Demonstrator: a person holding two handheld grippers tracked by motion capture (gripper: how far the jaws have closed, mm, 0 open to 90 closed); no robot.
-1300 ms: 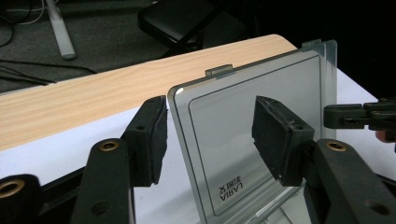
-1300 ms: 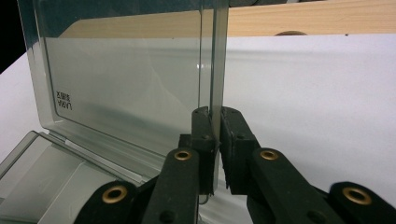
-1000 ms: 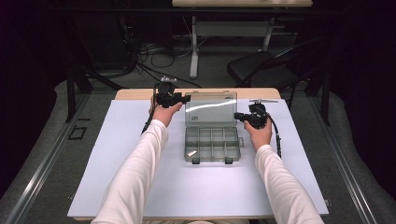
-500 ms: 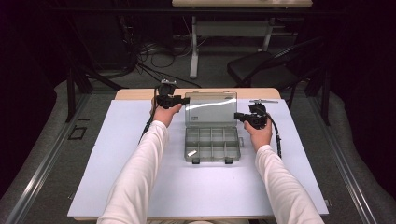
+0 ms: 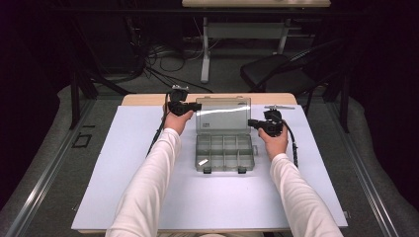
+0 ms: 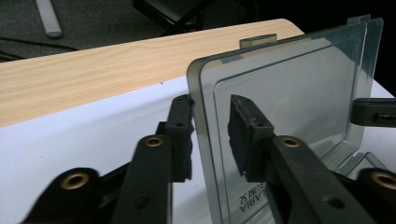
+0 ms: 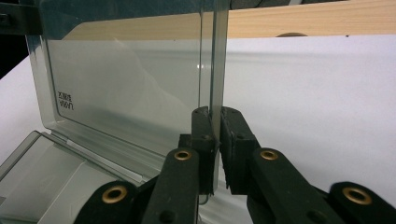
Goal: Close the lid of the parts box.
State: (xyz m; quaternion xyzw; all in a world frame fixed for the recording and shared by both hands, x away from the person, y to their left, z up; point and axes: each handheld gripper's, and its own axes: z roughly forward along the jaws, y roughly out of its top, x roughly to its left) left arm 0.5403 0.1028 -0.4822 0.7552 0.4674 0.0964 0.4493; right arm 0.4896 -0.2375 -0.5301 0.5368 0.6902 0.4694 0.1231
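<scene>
Smoky clear plastic lid [image 5: 223,114] of the compartment box [image 5: 225,153] is standing upright mid-table, its left edge sitting between the left gripper's [image 6: 211,136] closing, not-yet-touching jaws while the right gripper [image 7: 214,140] is pinching its right edge.

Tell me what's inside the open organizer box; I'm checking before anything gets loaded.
The organizer box holds divided compartments and one small pale piece near its front-left corner. The other cells look empty, though the grey walls hide some corners.

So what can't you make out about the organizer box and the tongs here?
- Small white piece in the box: too small to identify, high view.
- Lid lettering: cut off by the frame's bottom edge, left gripper view.
- Left tongs: pads flank the lid's edge, jaws have just been closing; contact unclear.
</scene>
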